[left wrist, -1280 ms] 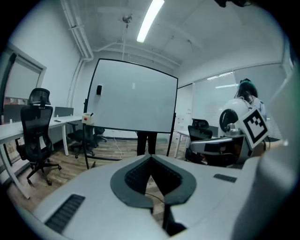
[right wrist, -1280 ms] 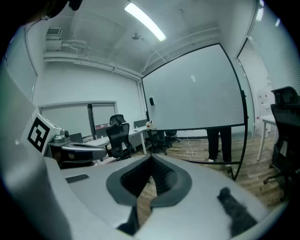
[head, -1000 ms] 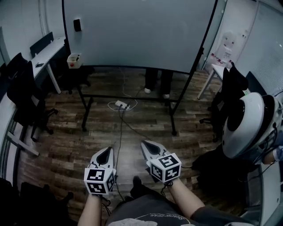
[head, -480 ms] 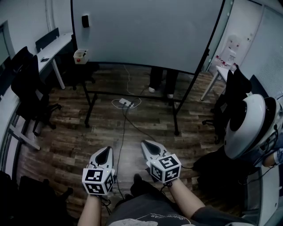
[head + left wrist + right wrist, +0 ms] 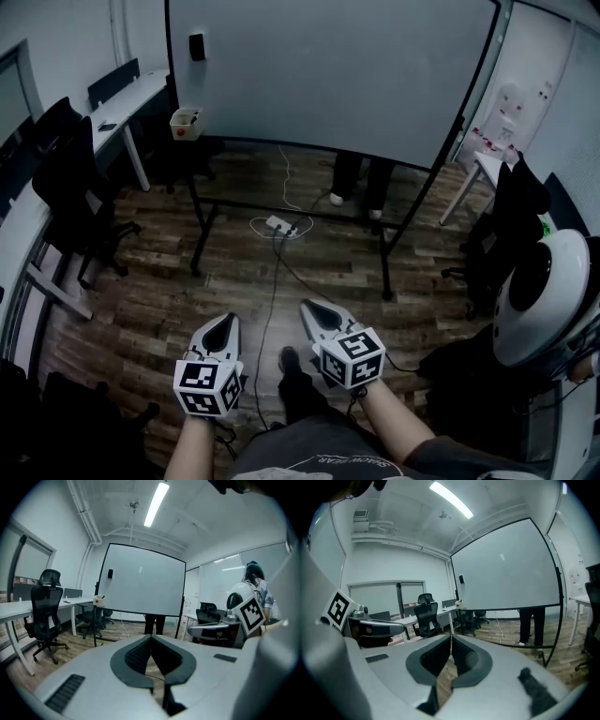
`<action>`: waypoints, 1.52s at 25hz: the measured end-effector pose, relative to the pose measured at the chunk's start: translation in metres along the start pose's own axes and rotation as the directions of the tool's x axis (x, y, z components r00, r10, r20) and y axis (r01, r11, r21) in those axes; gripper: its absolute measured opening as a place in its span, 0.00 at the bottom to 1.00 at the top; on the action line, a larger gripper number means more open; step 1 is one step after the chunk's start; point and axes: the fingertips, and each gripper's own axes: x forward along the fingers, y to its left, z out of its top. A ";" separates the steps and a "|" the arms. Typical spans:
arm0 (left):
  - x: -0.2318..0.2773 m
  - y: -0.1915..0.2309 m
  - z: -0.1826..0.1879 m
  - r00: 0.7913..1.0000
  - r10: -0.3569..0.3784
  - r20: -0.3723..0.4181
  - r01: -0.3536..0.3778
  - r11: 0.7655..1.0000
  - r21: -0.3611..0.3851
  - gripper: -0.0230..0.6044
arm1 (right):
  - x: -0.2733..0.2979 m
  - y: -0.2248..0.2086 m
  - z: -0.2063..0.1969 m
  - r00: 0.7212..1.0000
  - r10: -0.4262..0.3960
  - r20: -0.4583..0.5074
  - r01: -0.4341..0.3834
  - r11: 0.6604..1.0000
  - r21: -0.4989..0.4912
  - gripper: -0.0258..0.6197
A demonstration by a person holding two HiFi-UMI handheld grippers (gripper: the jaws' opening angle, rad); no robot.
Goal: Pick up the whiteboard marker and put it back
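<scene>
Seen from above, 2 grey hand-held grippers point across a brown wood-plank floor (image 5: 159,291) toward a large white whiteboard on a black stand (image 5: 328,75). The left gripper (image 5: 223,323) has its jaws pressed together at the tips, with nothing between them. The right gripper (image 5: 308,306) is likewise closed and empty. The whiteboard marker is too small to make out. A small pale box with a red spot (image 5: 186,120) hangs at the board's lower left corner, and its contents cannot be seen. The board hides a person behind it except for 2 dark legs (image 5: 361,183). A white rounded device (image 5: 548,295) is cut off at the right edge.
</scene>
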 end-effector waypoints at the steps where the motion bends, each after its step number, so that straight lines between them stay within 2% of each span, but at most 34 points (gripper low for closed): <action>1: 0.005 0.006 0.003 1.000 0.010 0.002 -0.010 1.000 -0.001 0.06 | 0.008 -0.002 0.004 1.000 0.006 0.003 -0.006 1.000 -0.002 0.08; 11: 0.075 0.064 0.034 0.998 0.068 0.006 -0.068 0.998 -0.018 0.06 | 0.102 -0.049 0.044 0.999 0.035 0.022 -0.036 0.999 0.017 0.08; 22: 0.162 0.097 0.076 0.996 0.090 -0.007 -0.090 0.996 -0.016 0.06 | 0.181 -0.113 0.087 0.998 0.062 0.022 -0.063 0.996 0.063 0.08; 31: 0.219 0.123 0.106 0.992 0.127 0.011 -0.126 0.992 -0.023 0.06 | 0.239 -0.145 0.111 0.993 0.117 0.012 -0.117 0.992 0.042 0.08; 38: 0.248 0.148 0.116 0.982 0.187 0.030 -0.185 0.981 -0.053 0.06 | 0.278 -0.166 0.130 0.989 0.146 0.030 -0.146 0.989 0.014 0.08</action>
